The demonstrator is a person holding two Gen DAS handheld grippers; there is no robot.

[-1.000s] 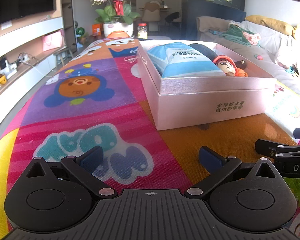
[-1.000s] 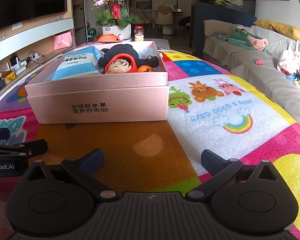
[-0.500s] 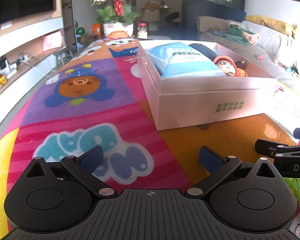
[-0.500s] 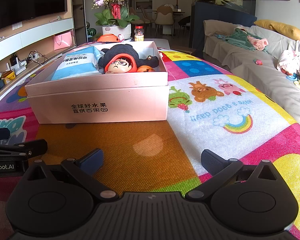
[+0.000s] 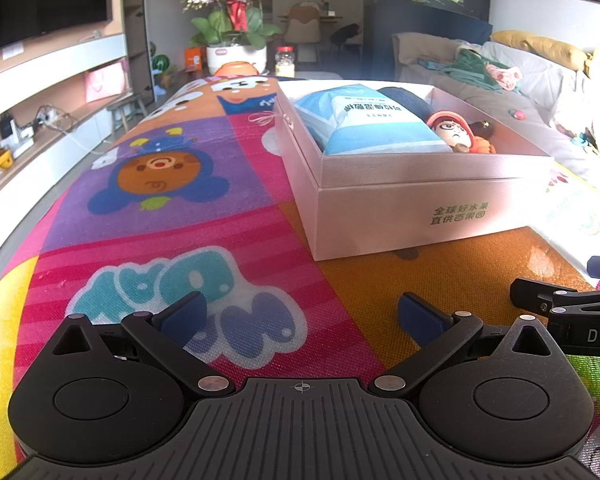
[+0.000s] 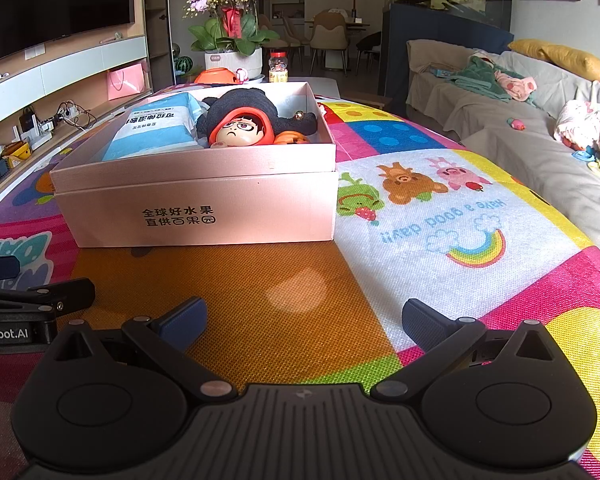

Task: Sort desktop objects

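Observation:
A pink open box stands on the colourful cartoon mat. Inside it lie a blue and white packet and a doll with an orange hood and black body. My left gripper is open and empty, low over the mat, in front and to the left of the box. My right gripper is open and empty, in front of the box's right corner. Each gripper shows at the edge of the other's view.
A potted orchid, an orange object and a jar stand at the mat's far end. A sofa with clothes and toys runs along the right. Shelves with a TV run along the left.

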